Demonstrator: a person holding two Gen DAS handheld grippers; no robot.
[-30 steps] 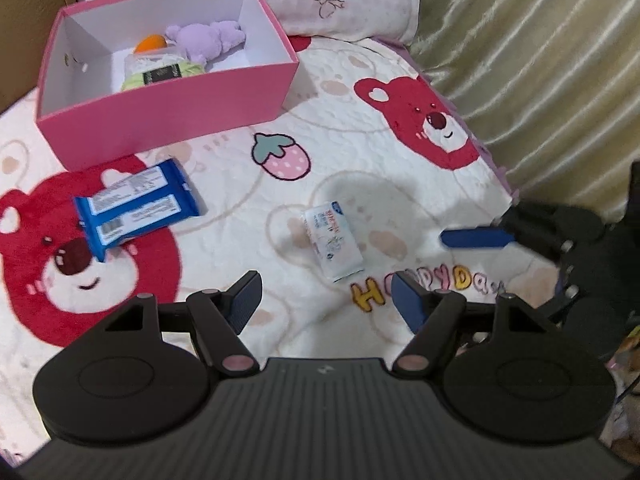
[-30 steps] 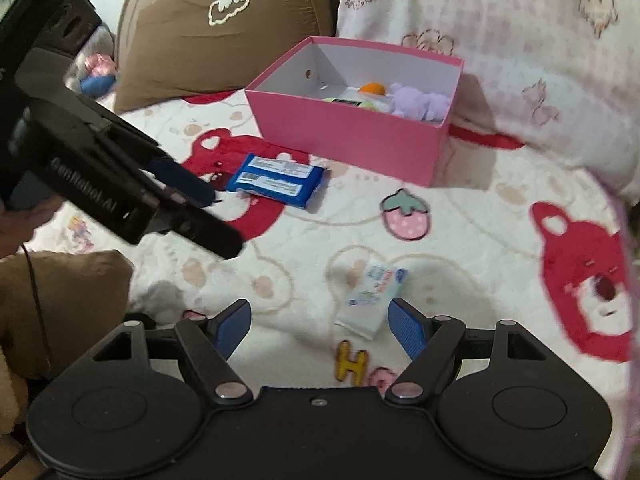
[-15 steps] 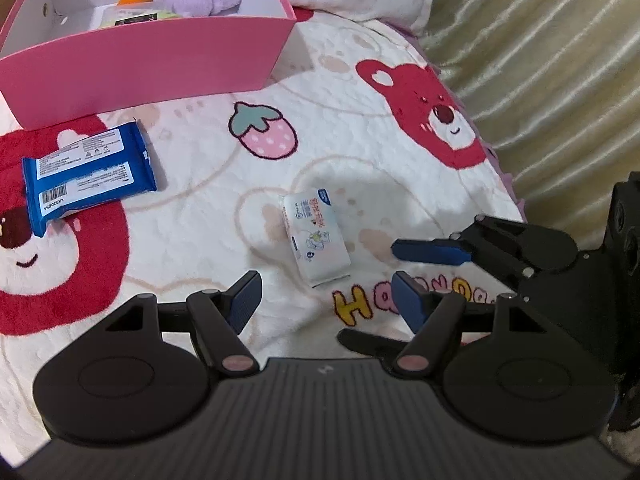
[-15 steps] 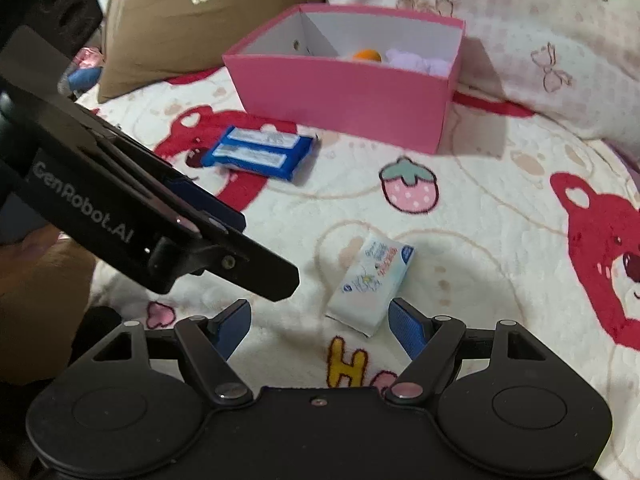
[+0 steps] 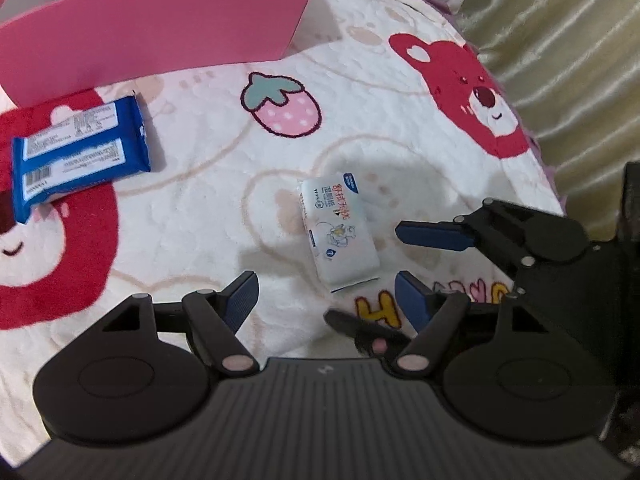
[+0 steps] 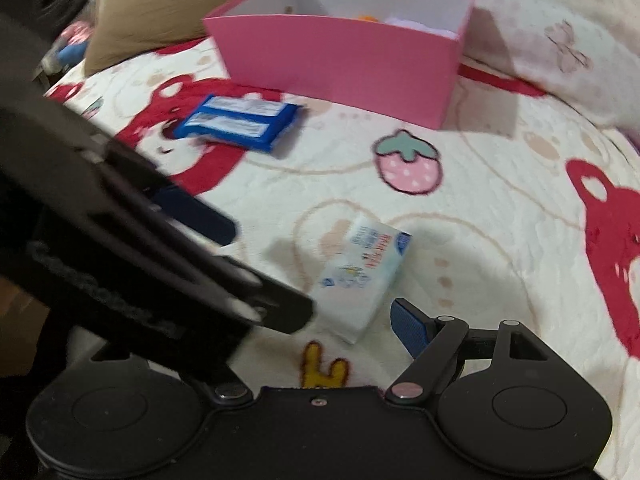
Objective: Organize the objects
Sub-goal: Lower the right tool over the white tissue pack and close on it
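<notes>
White tissue pack flat on bed, long axis running near-far. Left gripper fingers spreading, empty, pack just beyond gap. Right gripper fingers also spreading, empty, right of pack. Both equally near.

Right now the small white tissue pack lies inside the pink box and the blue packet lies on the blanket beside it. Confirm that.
Not quite. The white tissue pack is not inside the pink box; it lies on the blanket, well in front of the box, as the left wrist view shows. The blue packet does lie on the blanket beside the box.
</notes>
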